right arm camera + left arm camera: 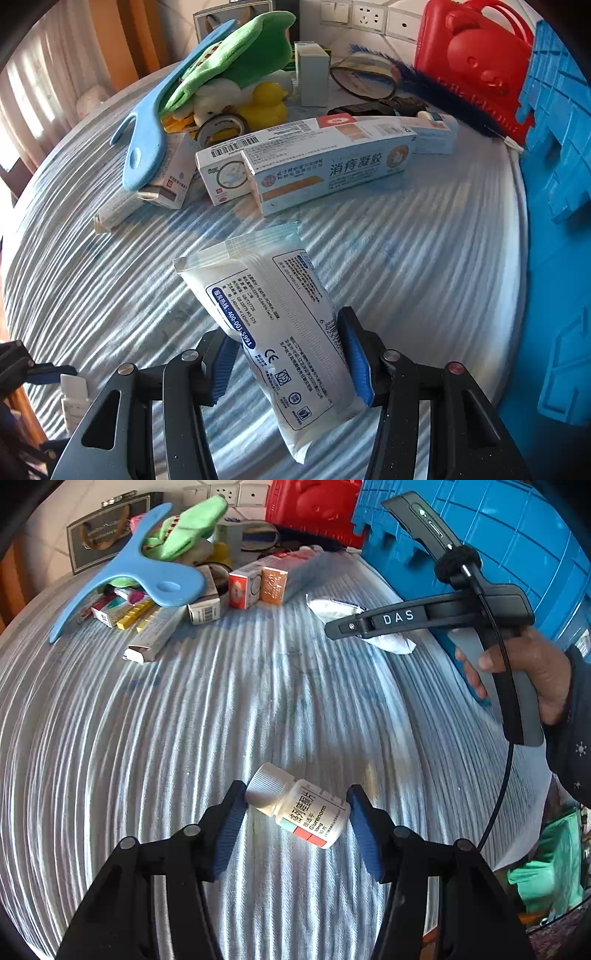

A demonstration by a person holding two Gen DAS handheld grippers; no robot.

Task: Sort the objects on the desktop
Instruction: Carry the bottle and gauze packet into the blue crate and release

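Left wrist view: left gripper (297,821) clamped the pill bottle (299,805) lying between its pads. Right gripper (286,363) squeezed the white packet (273,325), tilted between its pads. Best to lift both straight, grips firm, toward the blue crate (554,221) on the right.

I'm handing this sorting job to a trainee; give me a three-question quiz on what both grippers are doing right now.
1. True or false: the right gripper is shut on a yellow rubber duck.
2. What lies between the blue pads of the left gripper?
A. a red plastic case
B. a small white plastic pill bottle with a ribbed cap
C. a roll of tape
3. Fill in: the large blue plastic crate stands on the ____ side of the right wrist view.

Key:
1. False; it grips the flat white plastic wipes packet.
2. B, the small white plastic pill bottle, lying on its side on the striped cloth.
3. Right.
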